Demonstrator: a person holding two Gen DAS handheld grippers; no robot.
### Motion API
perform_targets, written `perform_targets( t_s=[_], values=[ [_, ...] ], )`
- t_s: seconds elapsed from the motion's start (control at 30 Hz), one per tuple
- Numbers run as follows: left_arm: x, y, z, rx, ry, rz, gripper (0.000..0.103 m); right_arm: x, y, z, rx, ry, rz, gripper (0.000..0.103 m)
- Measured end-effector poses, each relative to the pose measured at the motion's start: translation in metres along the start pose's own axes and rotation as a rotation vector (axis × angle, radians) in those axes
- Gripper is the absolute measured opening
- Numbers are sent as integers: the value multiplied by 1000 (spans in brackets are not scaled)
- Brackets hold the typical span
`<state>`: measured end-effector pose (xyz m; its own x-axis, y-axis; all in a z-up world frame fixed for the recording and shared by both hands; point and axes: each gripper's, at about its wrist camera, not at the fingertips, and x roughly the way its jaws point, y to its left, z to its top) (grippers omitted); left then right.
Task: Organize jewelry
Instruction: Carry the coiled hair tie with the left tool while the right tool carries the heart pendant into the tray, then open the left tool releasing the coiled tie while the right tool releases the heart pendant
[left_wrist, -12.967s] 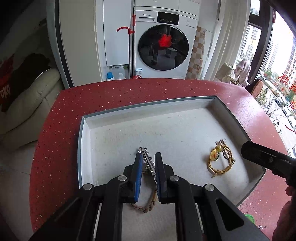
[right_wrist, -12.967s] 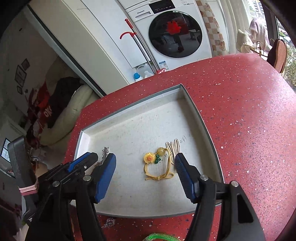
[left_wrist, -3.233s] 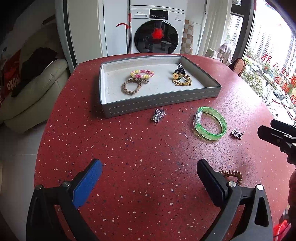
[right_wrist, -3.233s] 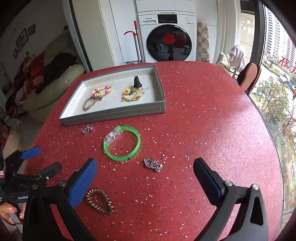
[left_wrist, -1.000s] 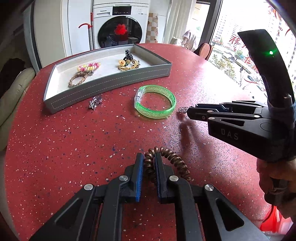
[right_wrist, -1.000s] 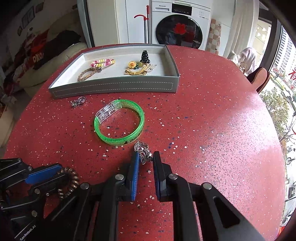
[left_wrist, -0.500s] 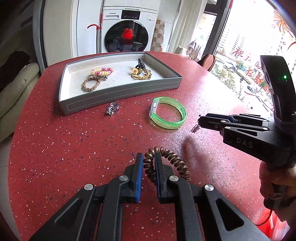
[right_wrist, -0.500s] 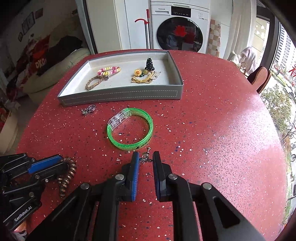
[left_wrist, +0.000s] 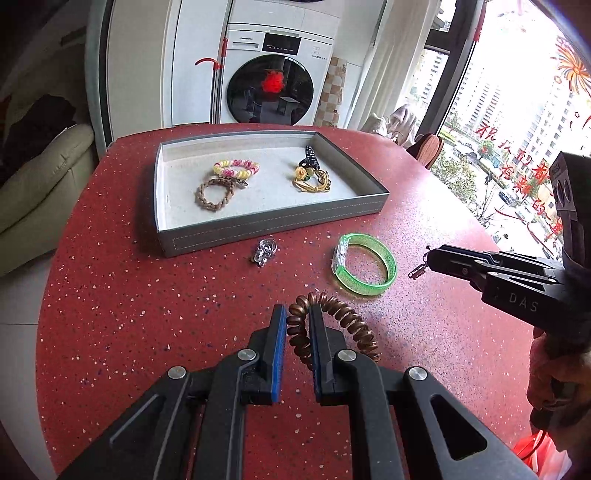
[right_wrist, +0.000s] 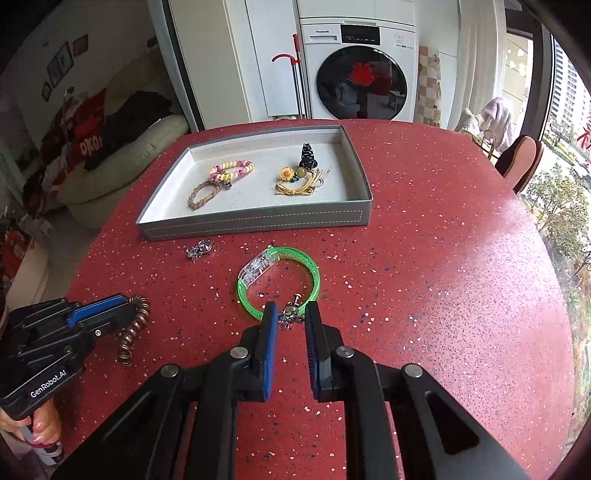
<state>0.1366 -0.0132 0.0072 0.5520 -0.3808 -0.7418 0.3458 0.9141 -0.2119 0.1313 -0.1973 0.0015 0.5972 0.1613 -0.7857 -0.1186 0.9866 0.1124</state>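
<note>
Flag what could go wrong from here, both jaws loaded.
1. The right gripper pinches a small metal charm only at its tips; part of it dangles, so it could slip out on the way to the tray.
2. The left gripper grips one side of the spiral hair tie; the free loops hang loose and could snag the tray wall.
3. The green bangle lies just ahead and may get knocked.

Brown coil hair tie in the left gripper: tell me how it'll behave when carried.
The coil hair tie probably flexes and sags: its free loop droops beside the left gripper. Likely light and springy; it may bounce, though the ridges should resist slipping.
</note>
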Motion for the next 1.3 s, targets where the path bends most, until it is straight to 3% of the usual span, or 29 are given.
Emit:
perform_targets(
  t_s=[0.27, 0.53, 0.83, 1.3],
  values=[
    [2, 14, 43, 3, -68, 18, 31, 4, 8, 39, -3, -35, 19, 16],
    [25, 37, 82, -17, -86, 53, 31, 29, 16, 87, -9, -52, 38, 16],
    [61, 53, 112, -14, -75, 102, 31, 71, 19, 126, -11, -40, 48, 16],
    [119, 67, 129, -29, -7, 155, 31, 129, -1, 151, 67, 9, 59, 16]
  ],
)
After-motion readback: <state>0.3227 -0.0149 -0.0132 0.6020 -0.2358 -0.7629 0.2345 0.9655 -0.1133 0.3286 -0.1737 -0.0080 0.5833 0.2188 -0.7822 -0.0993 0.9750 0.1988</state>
